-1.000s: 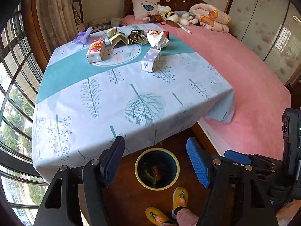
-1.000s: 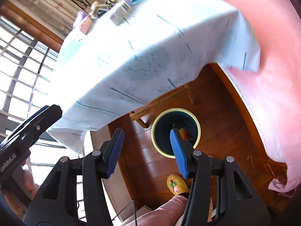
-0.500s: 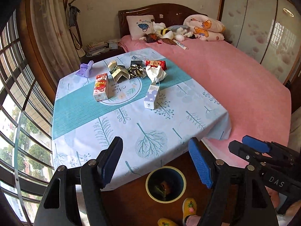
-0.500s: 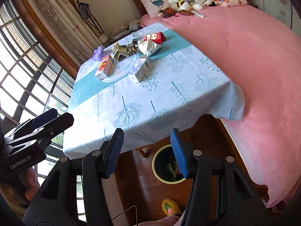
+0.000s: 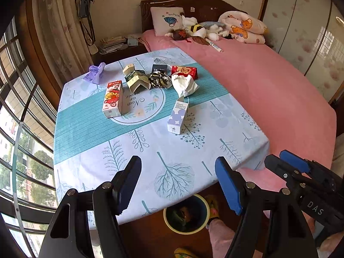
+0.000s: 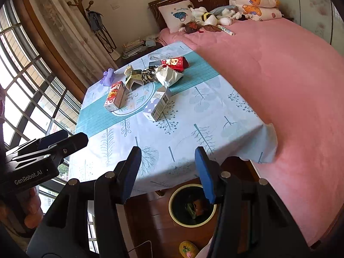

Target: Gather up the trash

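Observation:
Trash lies on the far half of the table [image 5: 133, 157]: a lilac carton [image 5: 177, 118] [image 6: 158, 104], a red cartoon carton [image 5: 112, 99] [image 6: 115, 95], a crumpled white wrapper [image 5: 185, 83] [image 6: 168, 75], a folded green box [image 5: 137, 81], dark foil [image 5: 159, 79], a red packet [image 5: 185, 71] and a purple bag [image 5: 95, 73]. On the floor at the table's near edge stands a yellow-rimmed bin [image 5: 186, 214] [image 6: 192, 205] with trash inside. My left gripper [image 5: 179, 185] hangs open and empty above the near table edge. My right gripper [image 6: 168, 172] is open and empty too, above that edge and the bin.
A pink bed [image 5: 268, 90] with pillows and plush toys runs along the table's right side. Barred windows [image 5: 19, 129] and a curtain fill the left. A person's pink trouser leg and yellow slippers [image 5: 211, 209] stand beside the bin on the wooden floor.
Both grippers have risen from just over the bin and tipped up toward the table, so the whole tabletop and its trash now show. Neither gripper's opening looks different.

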